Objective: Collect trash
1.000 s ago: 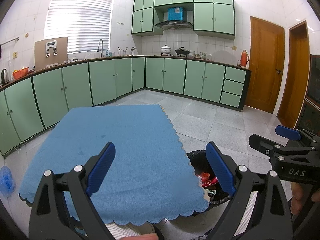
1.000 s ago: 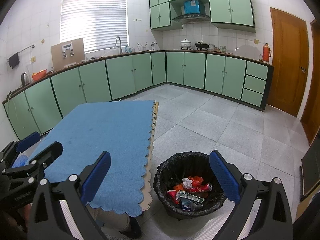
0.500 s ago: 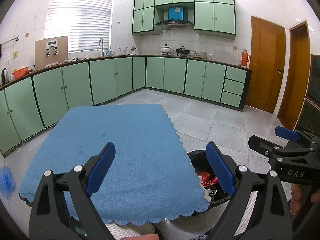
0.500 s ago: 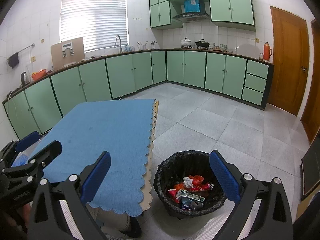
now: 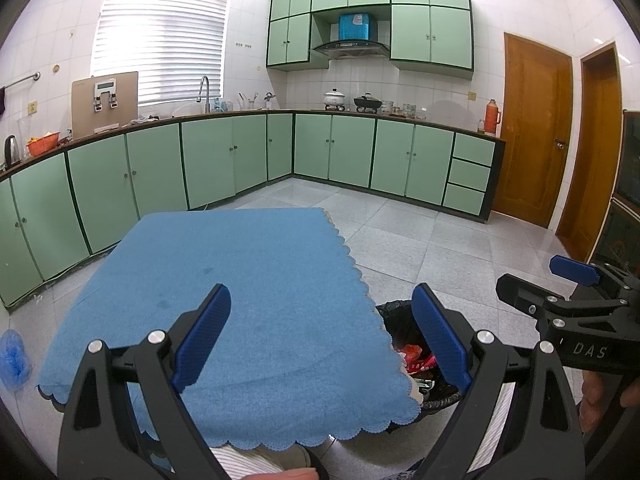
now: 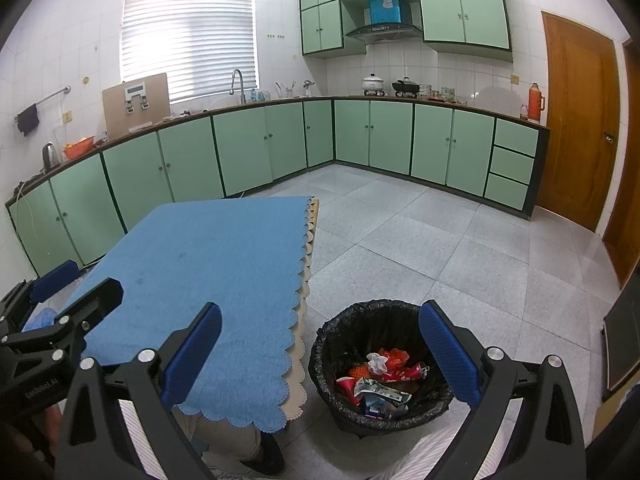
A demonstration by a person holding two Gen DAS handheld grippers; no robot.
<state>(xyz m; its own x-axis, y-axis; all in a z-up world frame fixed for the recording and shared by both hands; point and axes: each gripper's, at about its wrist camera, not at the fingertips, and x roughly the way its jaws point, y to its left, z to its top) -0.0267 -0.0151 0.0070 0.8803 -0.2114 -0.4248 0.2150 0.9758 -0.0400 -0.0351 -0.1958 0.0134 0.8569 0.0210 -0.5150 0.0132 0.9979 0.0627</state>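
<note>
A bin lined with a black bag point(image 6: 344, 344) stands on the floor right of the table and holds several crumpled wrappers point(image 6: 376, 380). In the left wrist view only part of the bin point(image 5: 394, 316) shows past the cloth's edge. My right gripper point(image 6: 320, 352) hangs open above the bin and the table's corner, nothing between its blue pads. My left gripper point(image 5: 322, 336) is open over the near end of the blue tablecloth point(image 5: 240, 292), also empty. Each gripper shows at the edge of the other's view: left gripper point(image 6: 56, 292), right gripper point(image 5: 560, 280).
The blue cloth point(image 6: 208, 260) covers the table, nothing lying on it. Green cabinets point(image 6: 260, 144) line the far walls, wooden doors point(image 6: 576, 120) at right. A blue bag point(image 5: 14, 356) lies on the floor at left. A person's legs show under the table's near edge.
</note>
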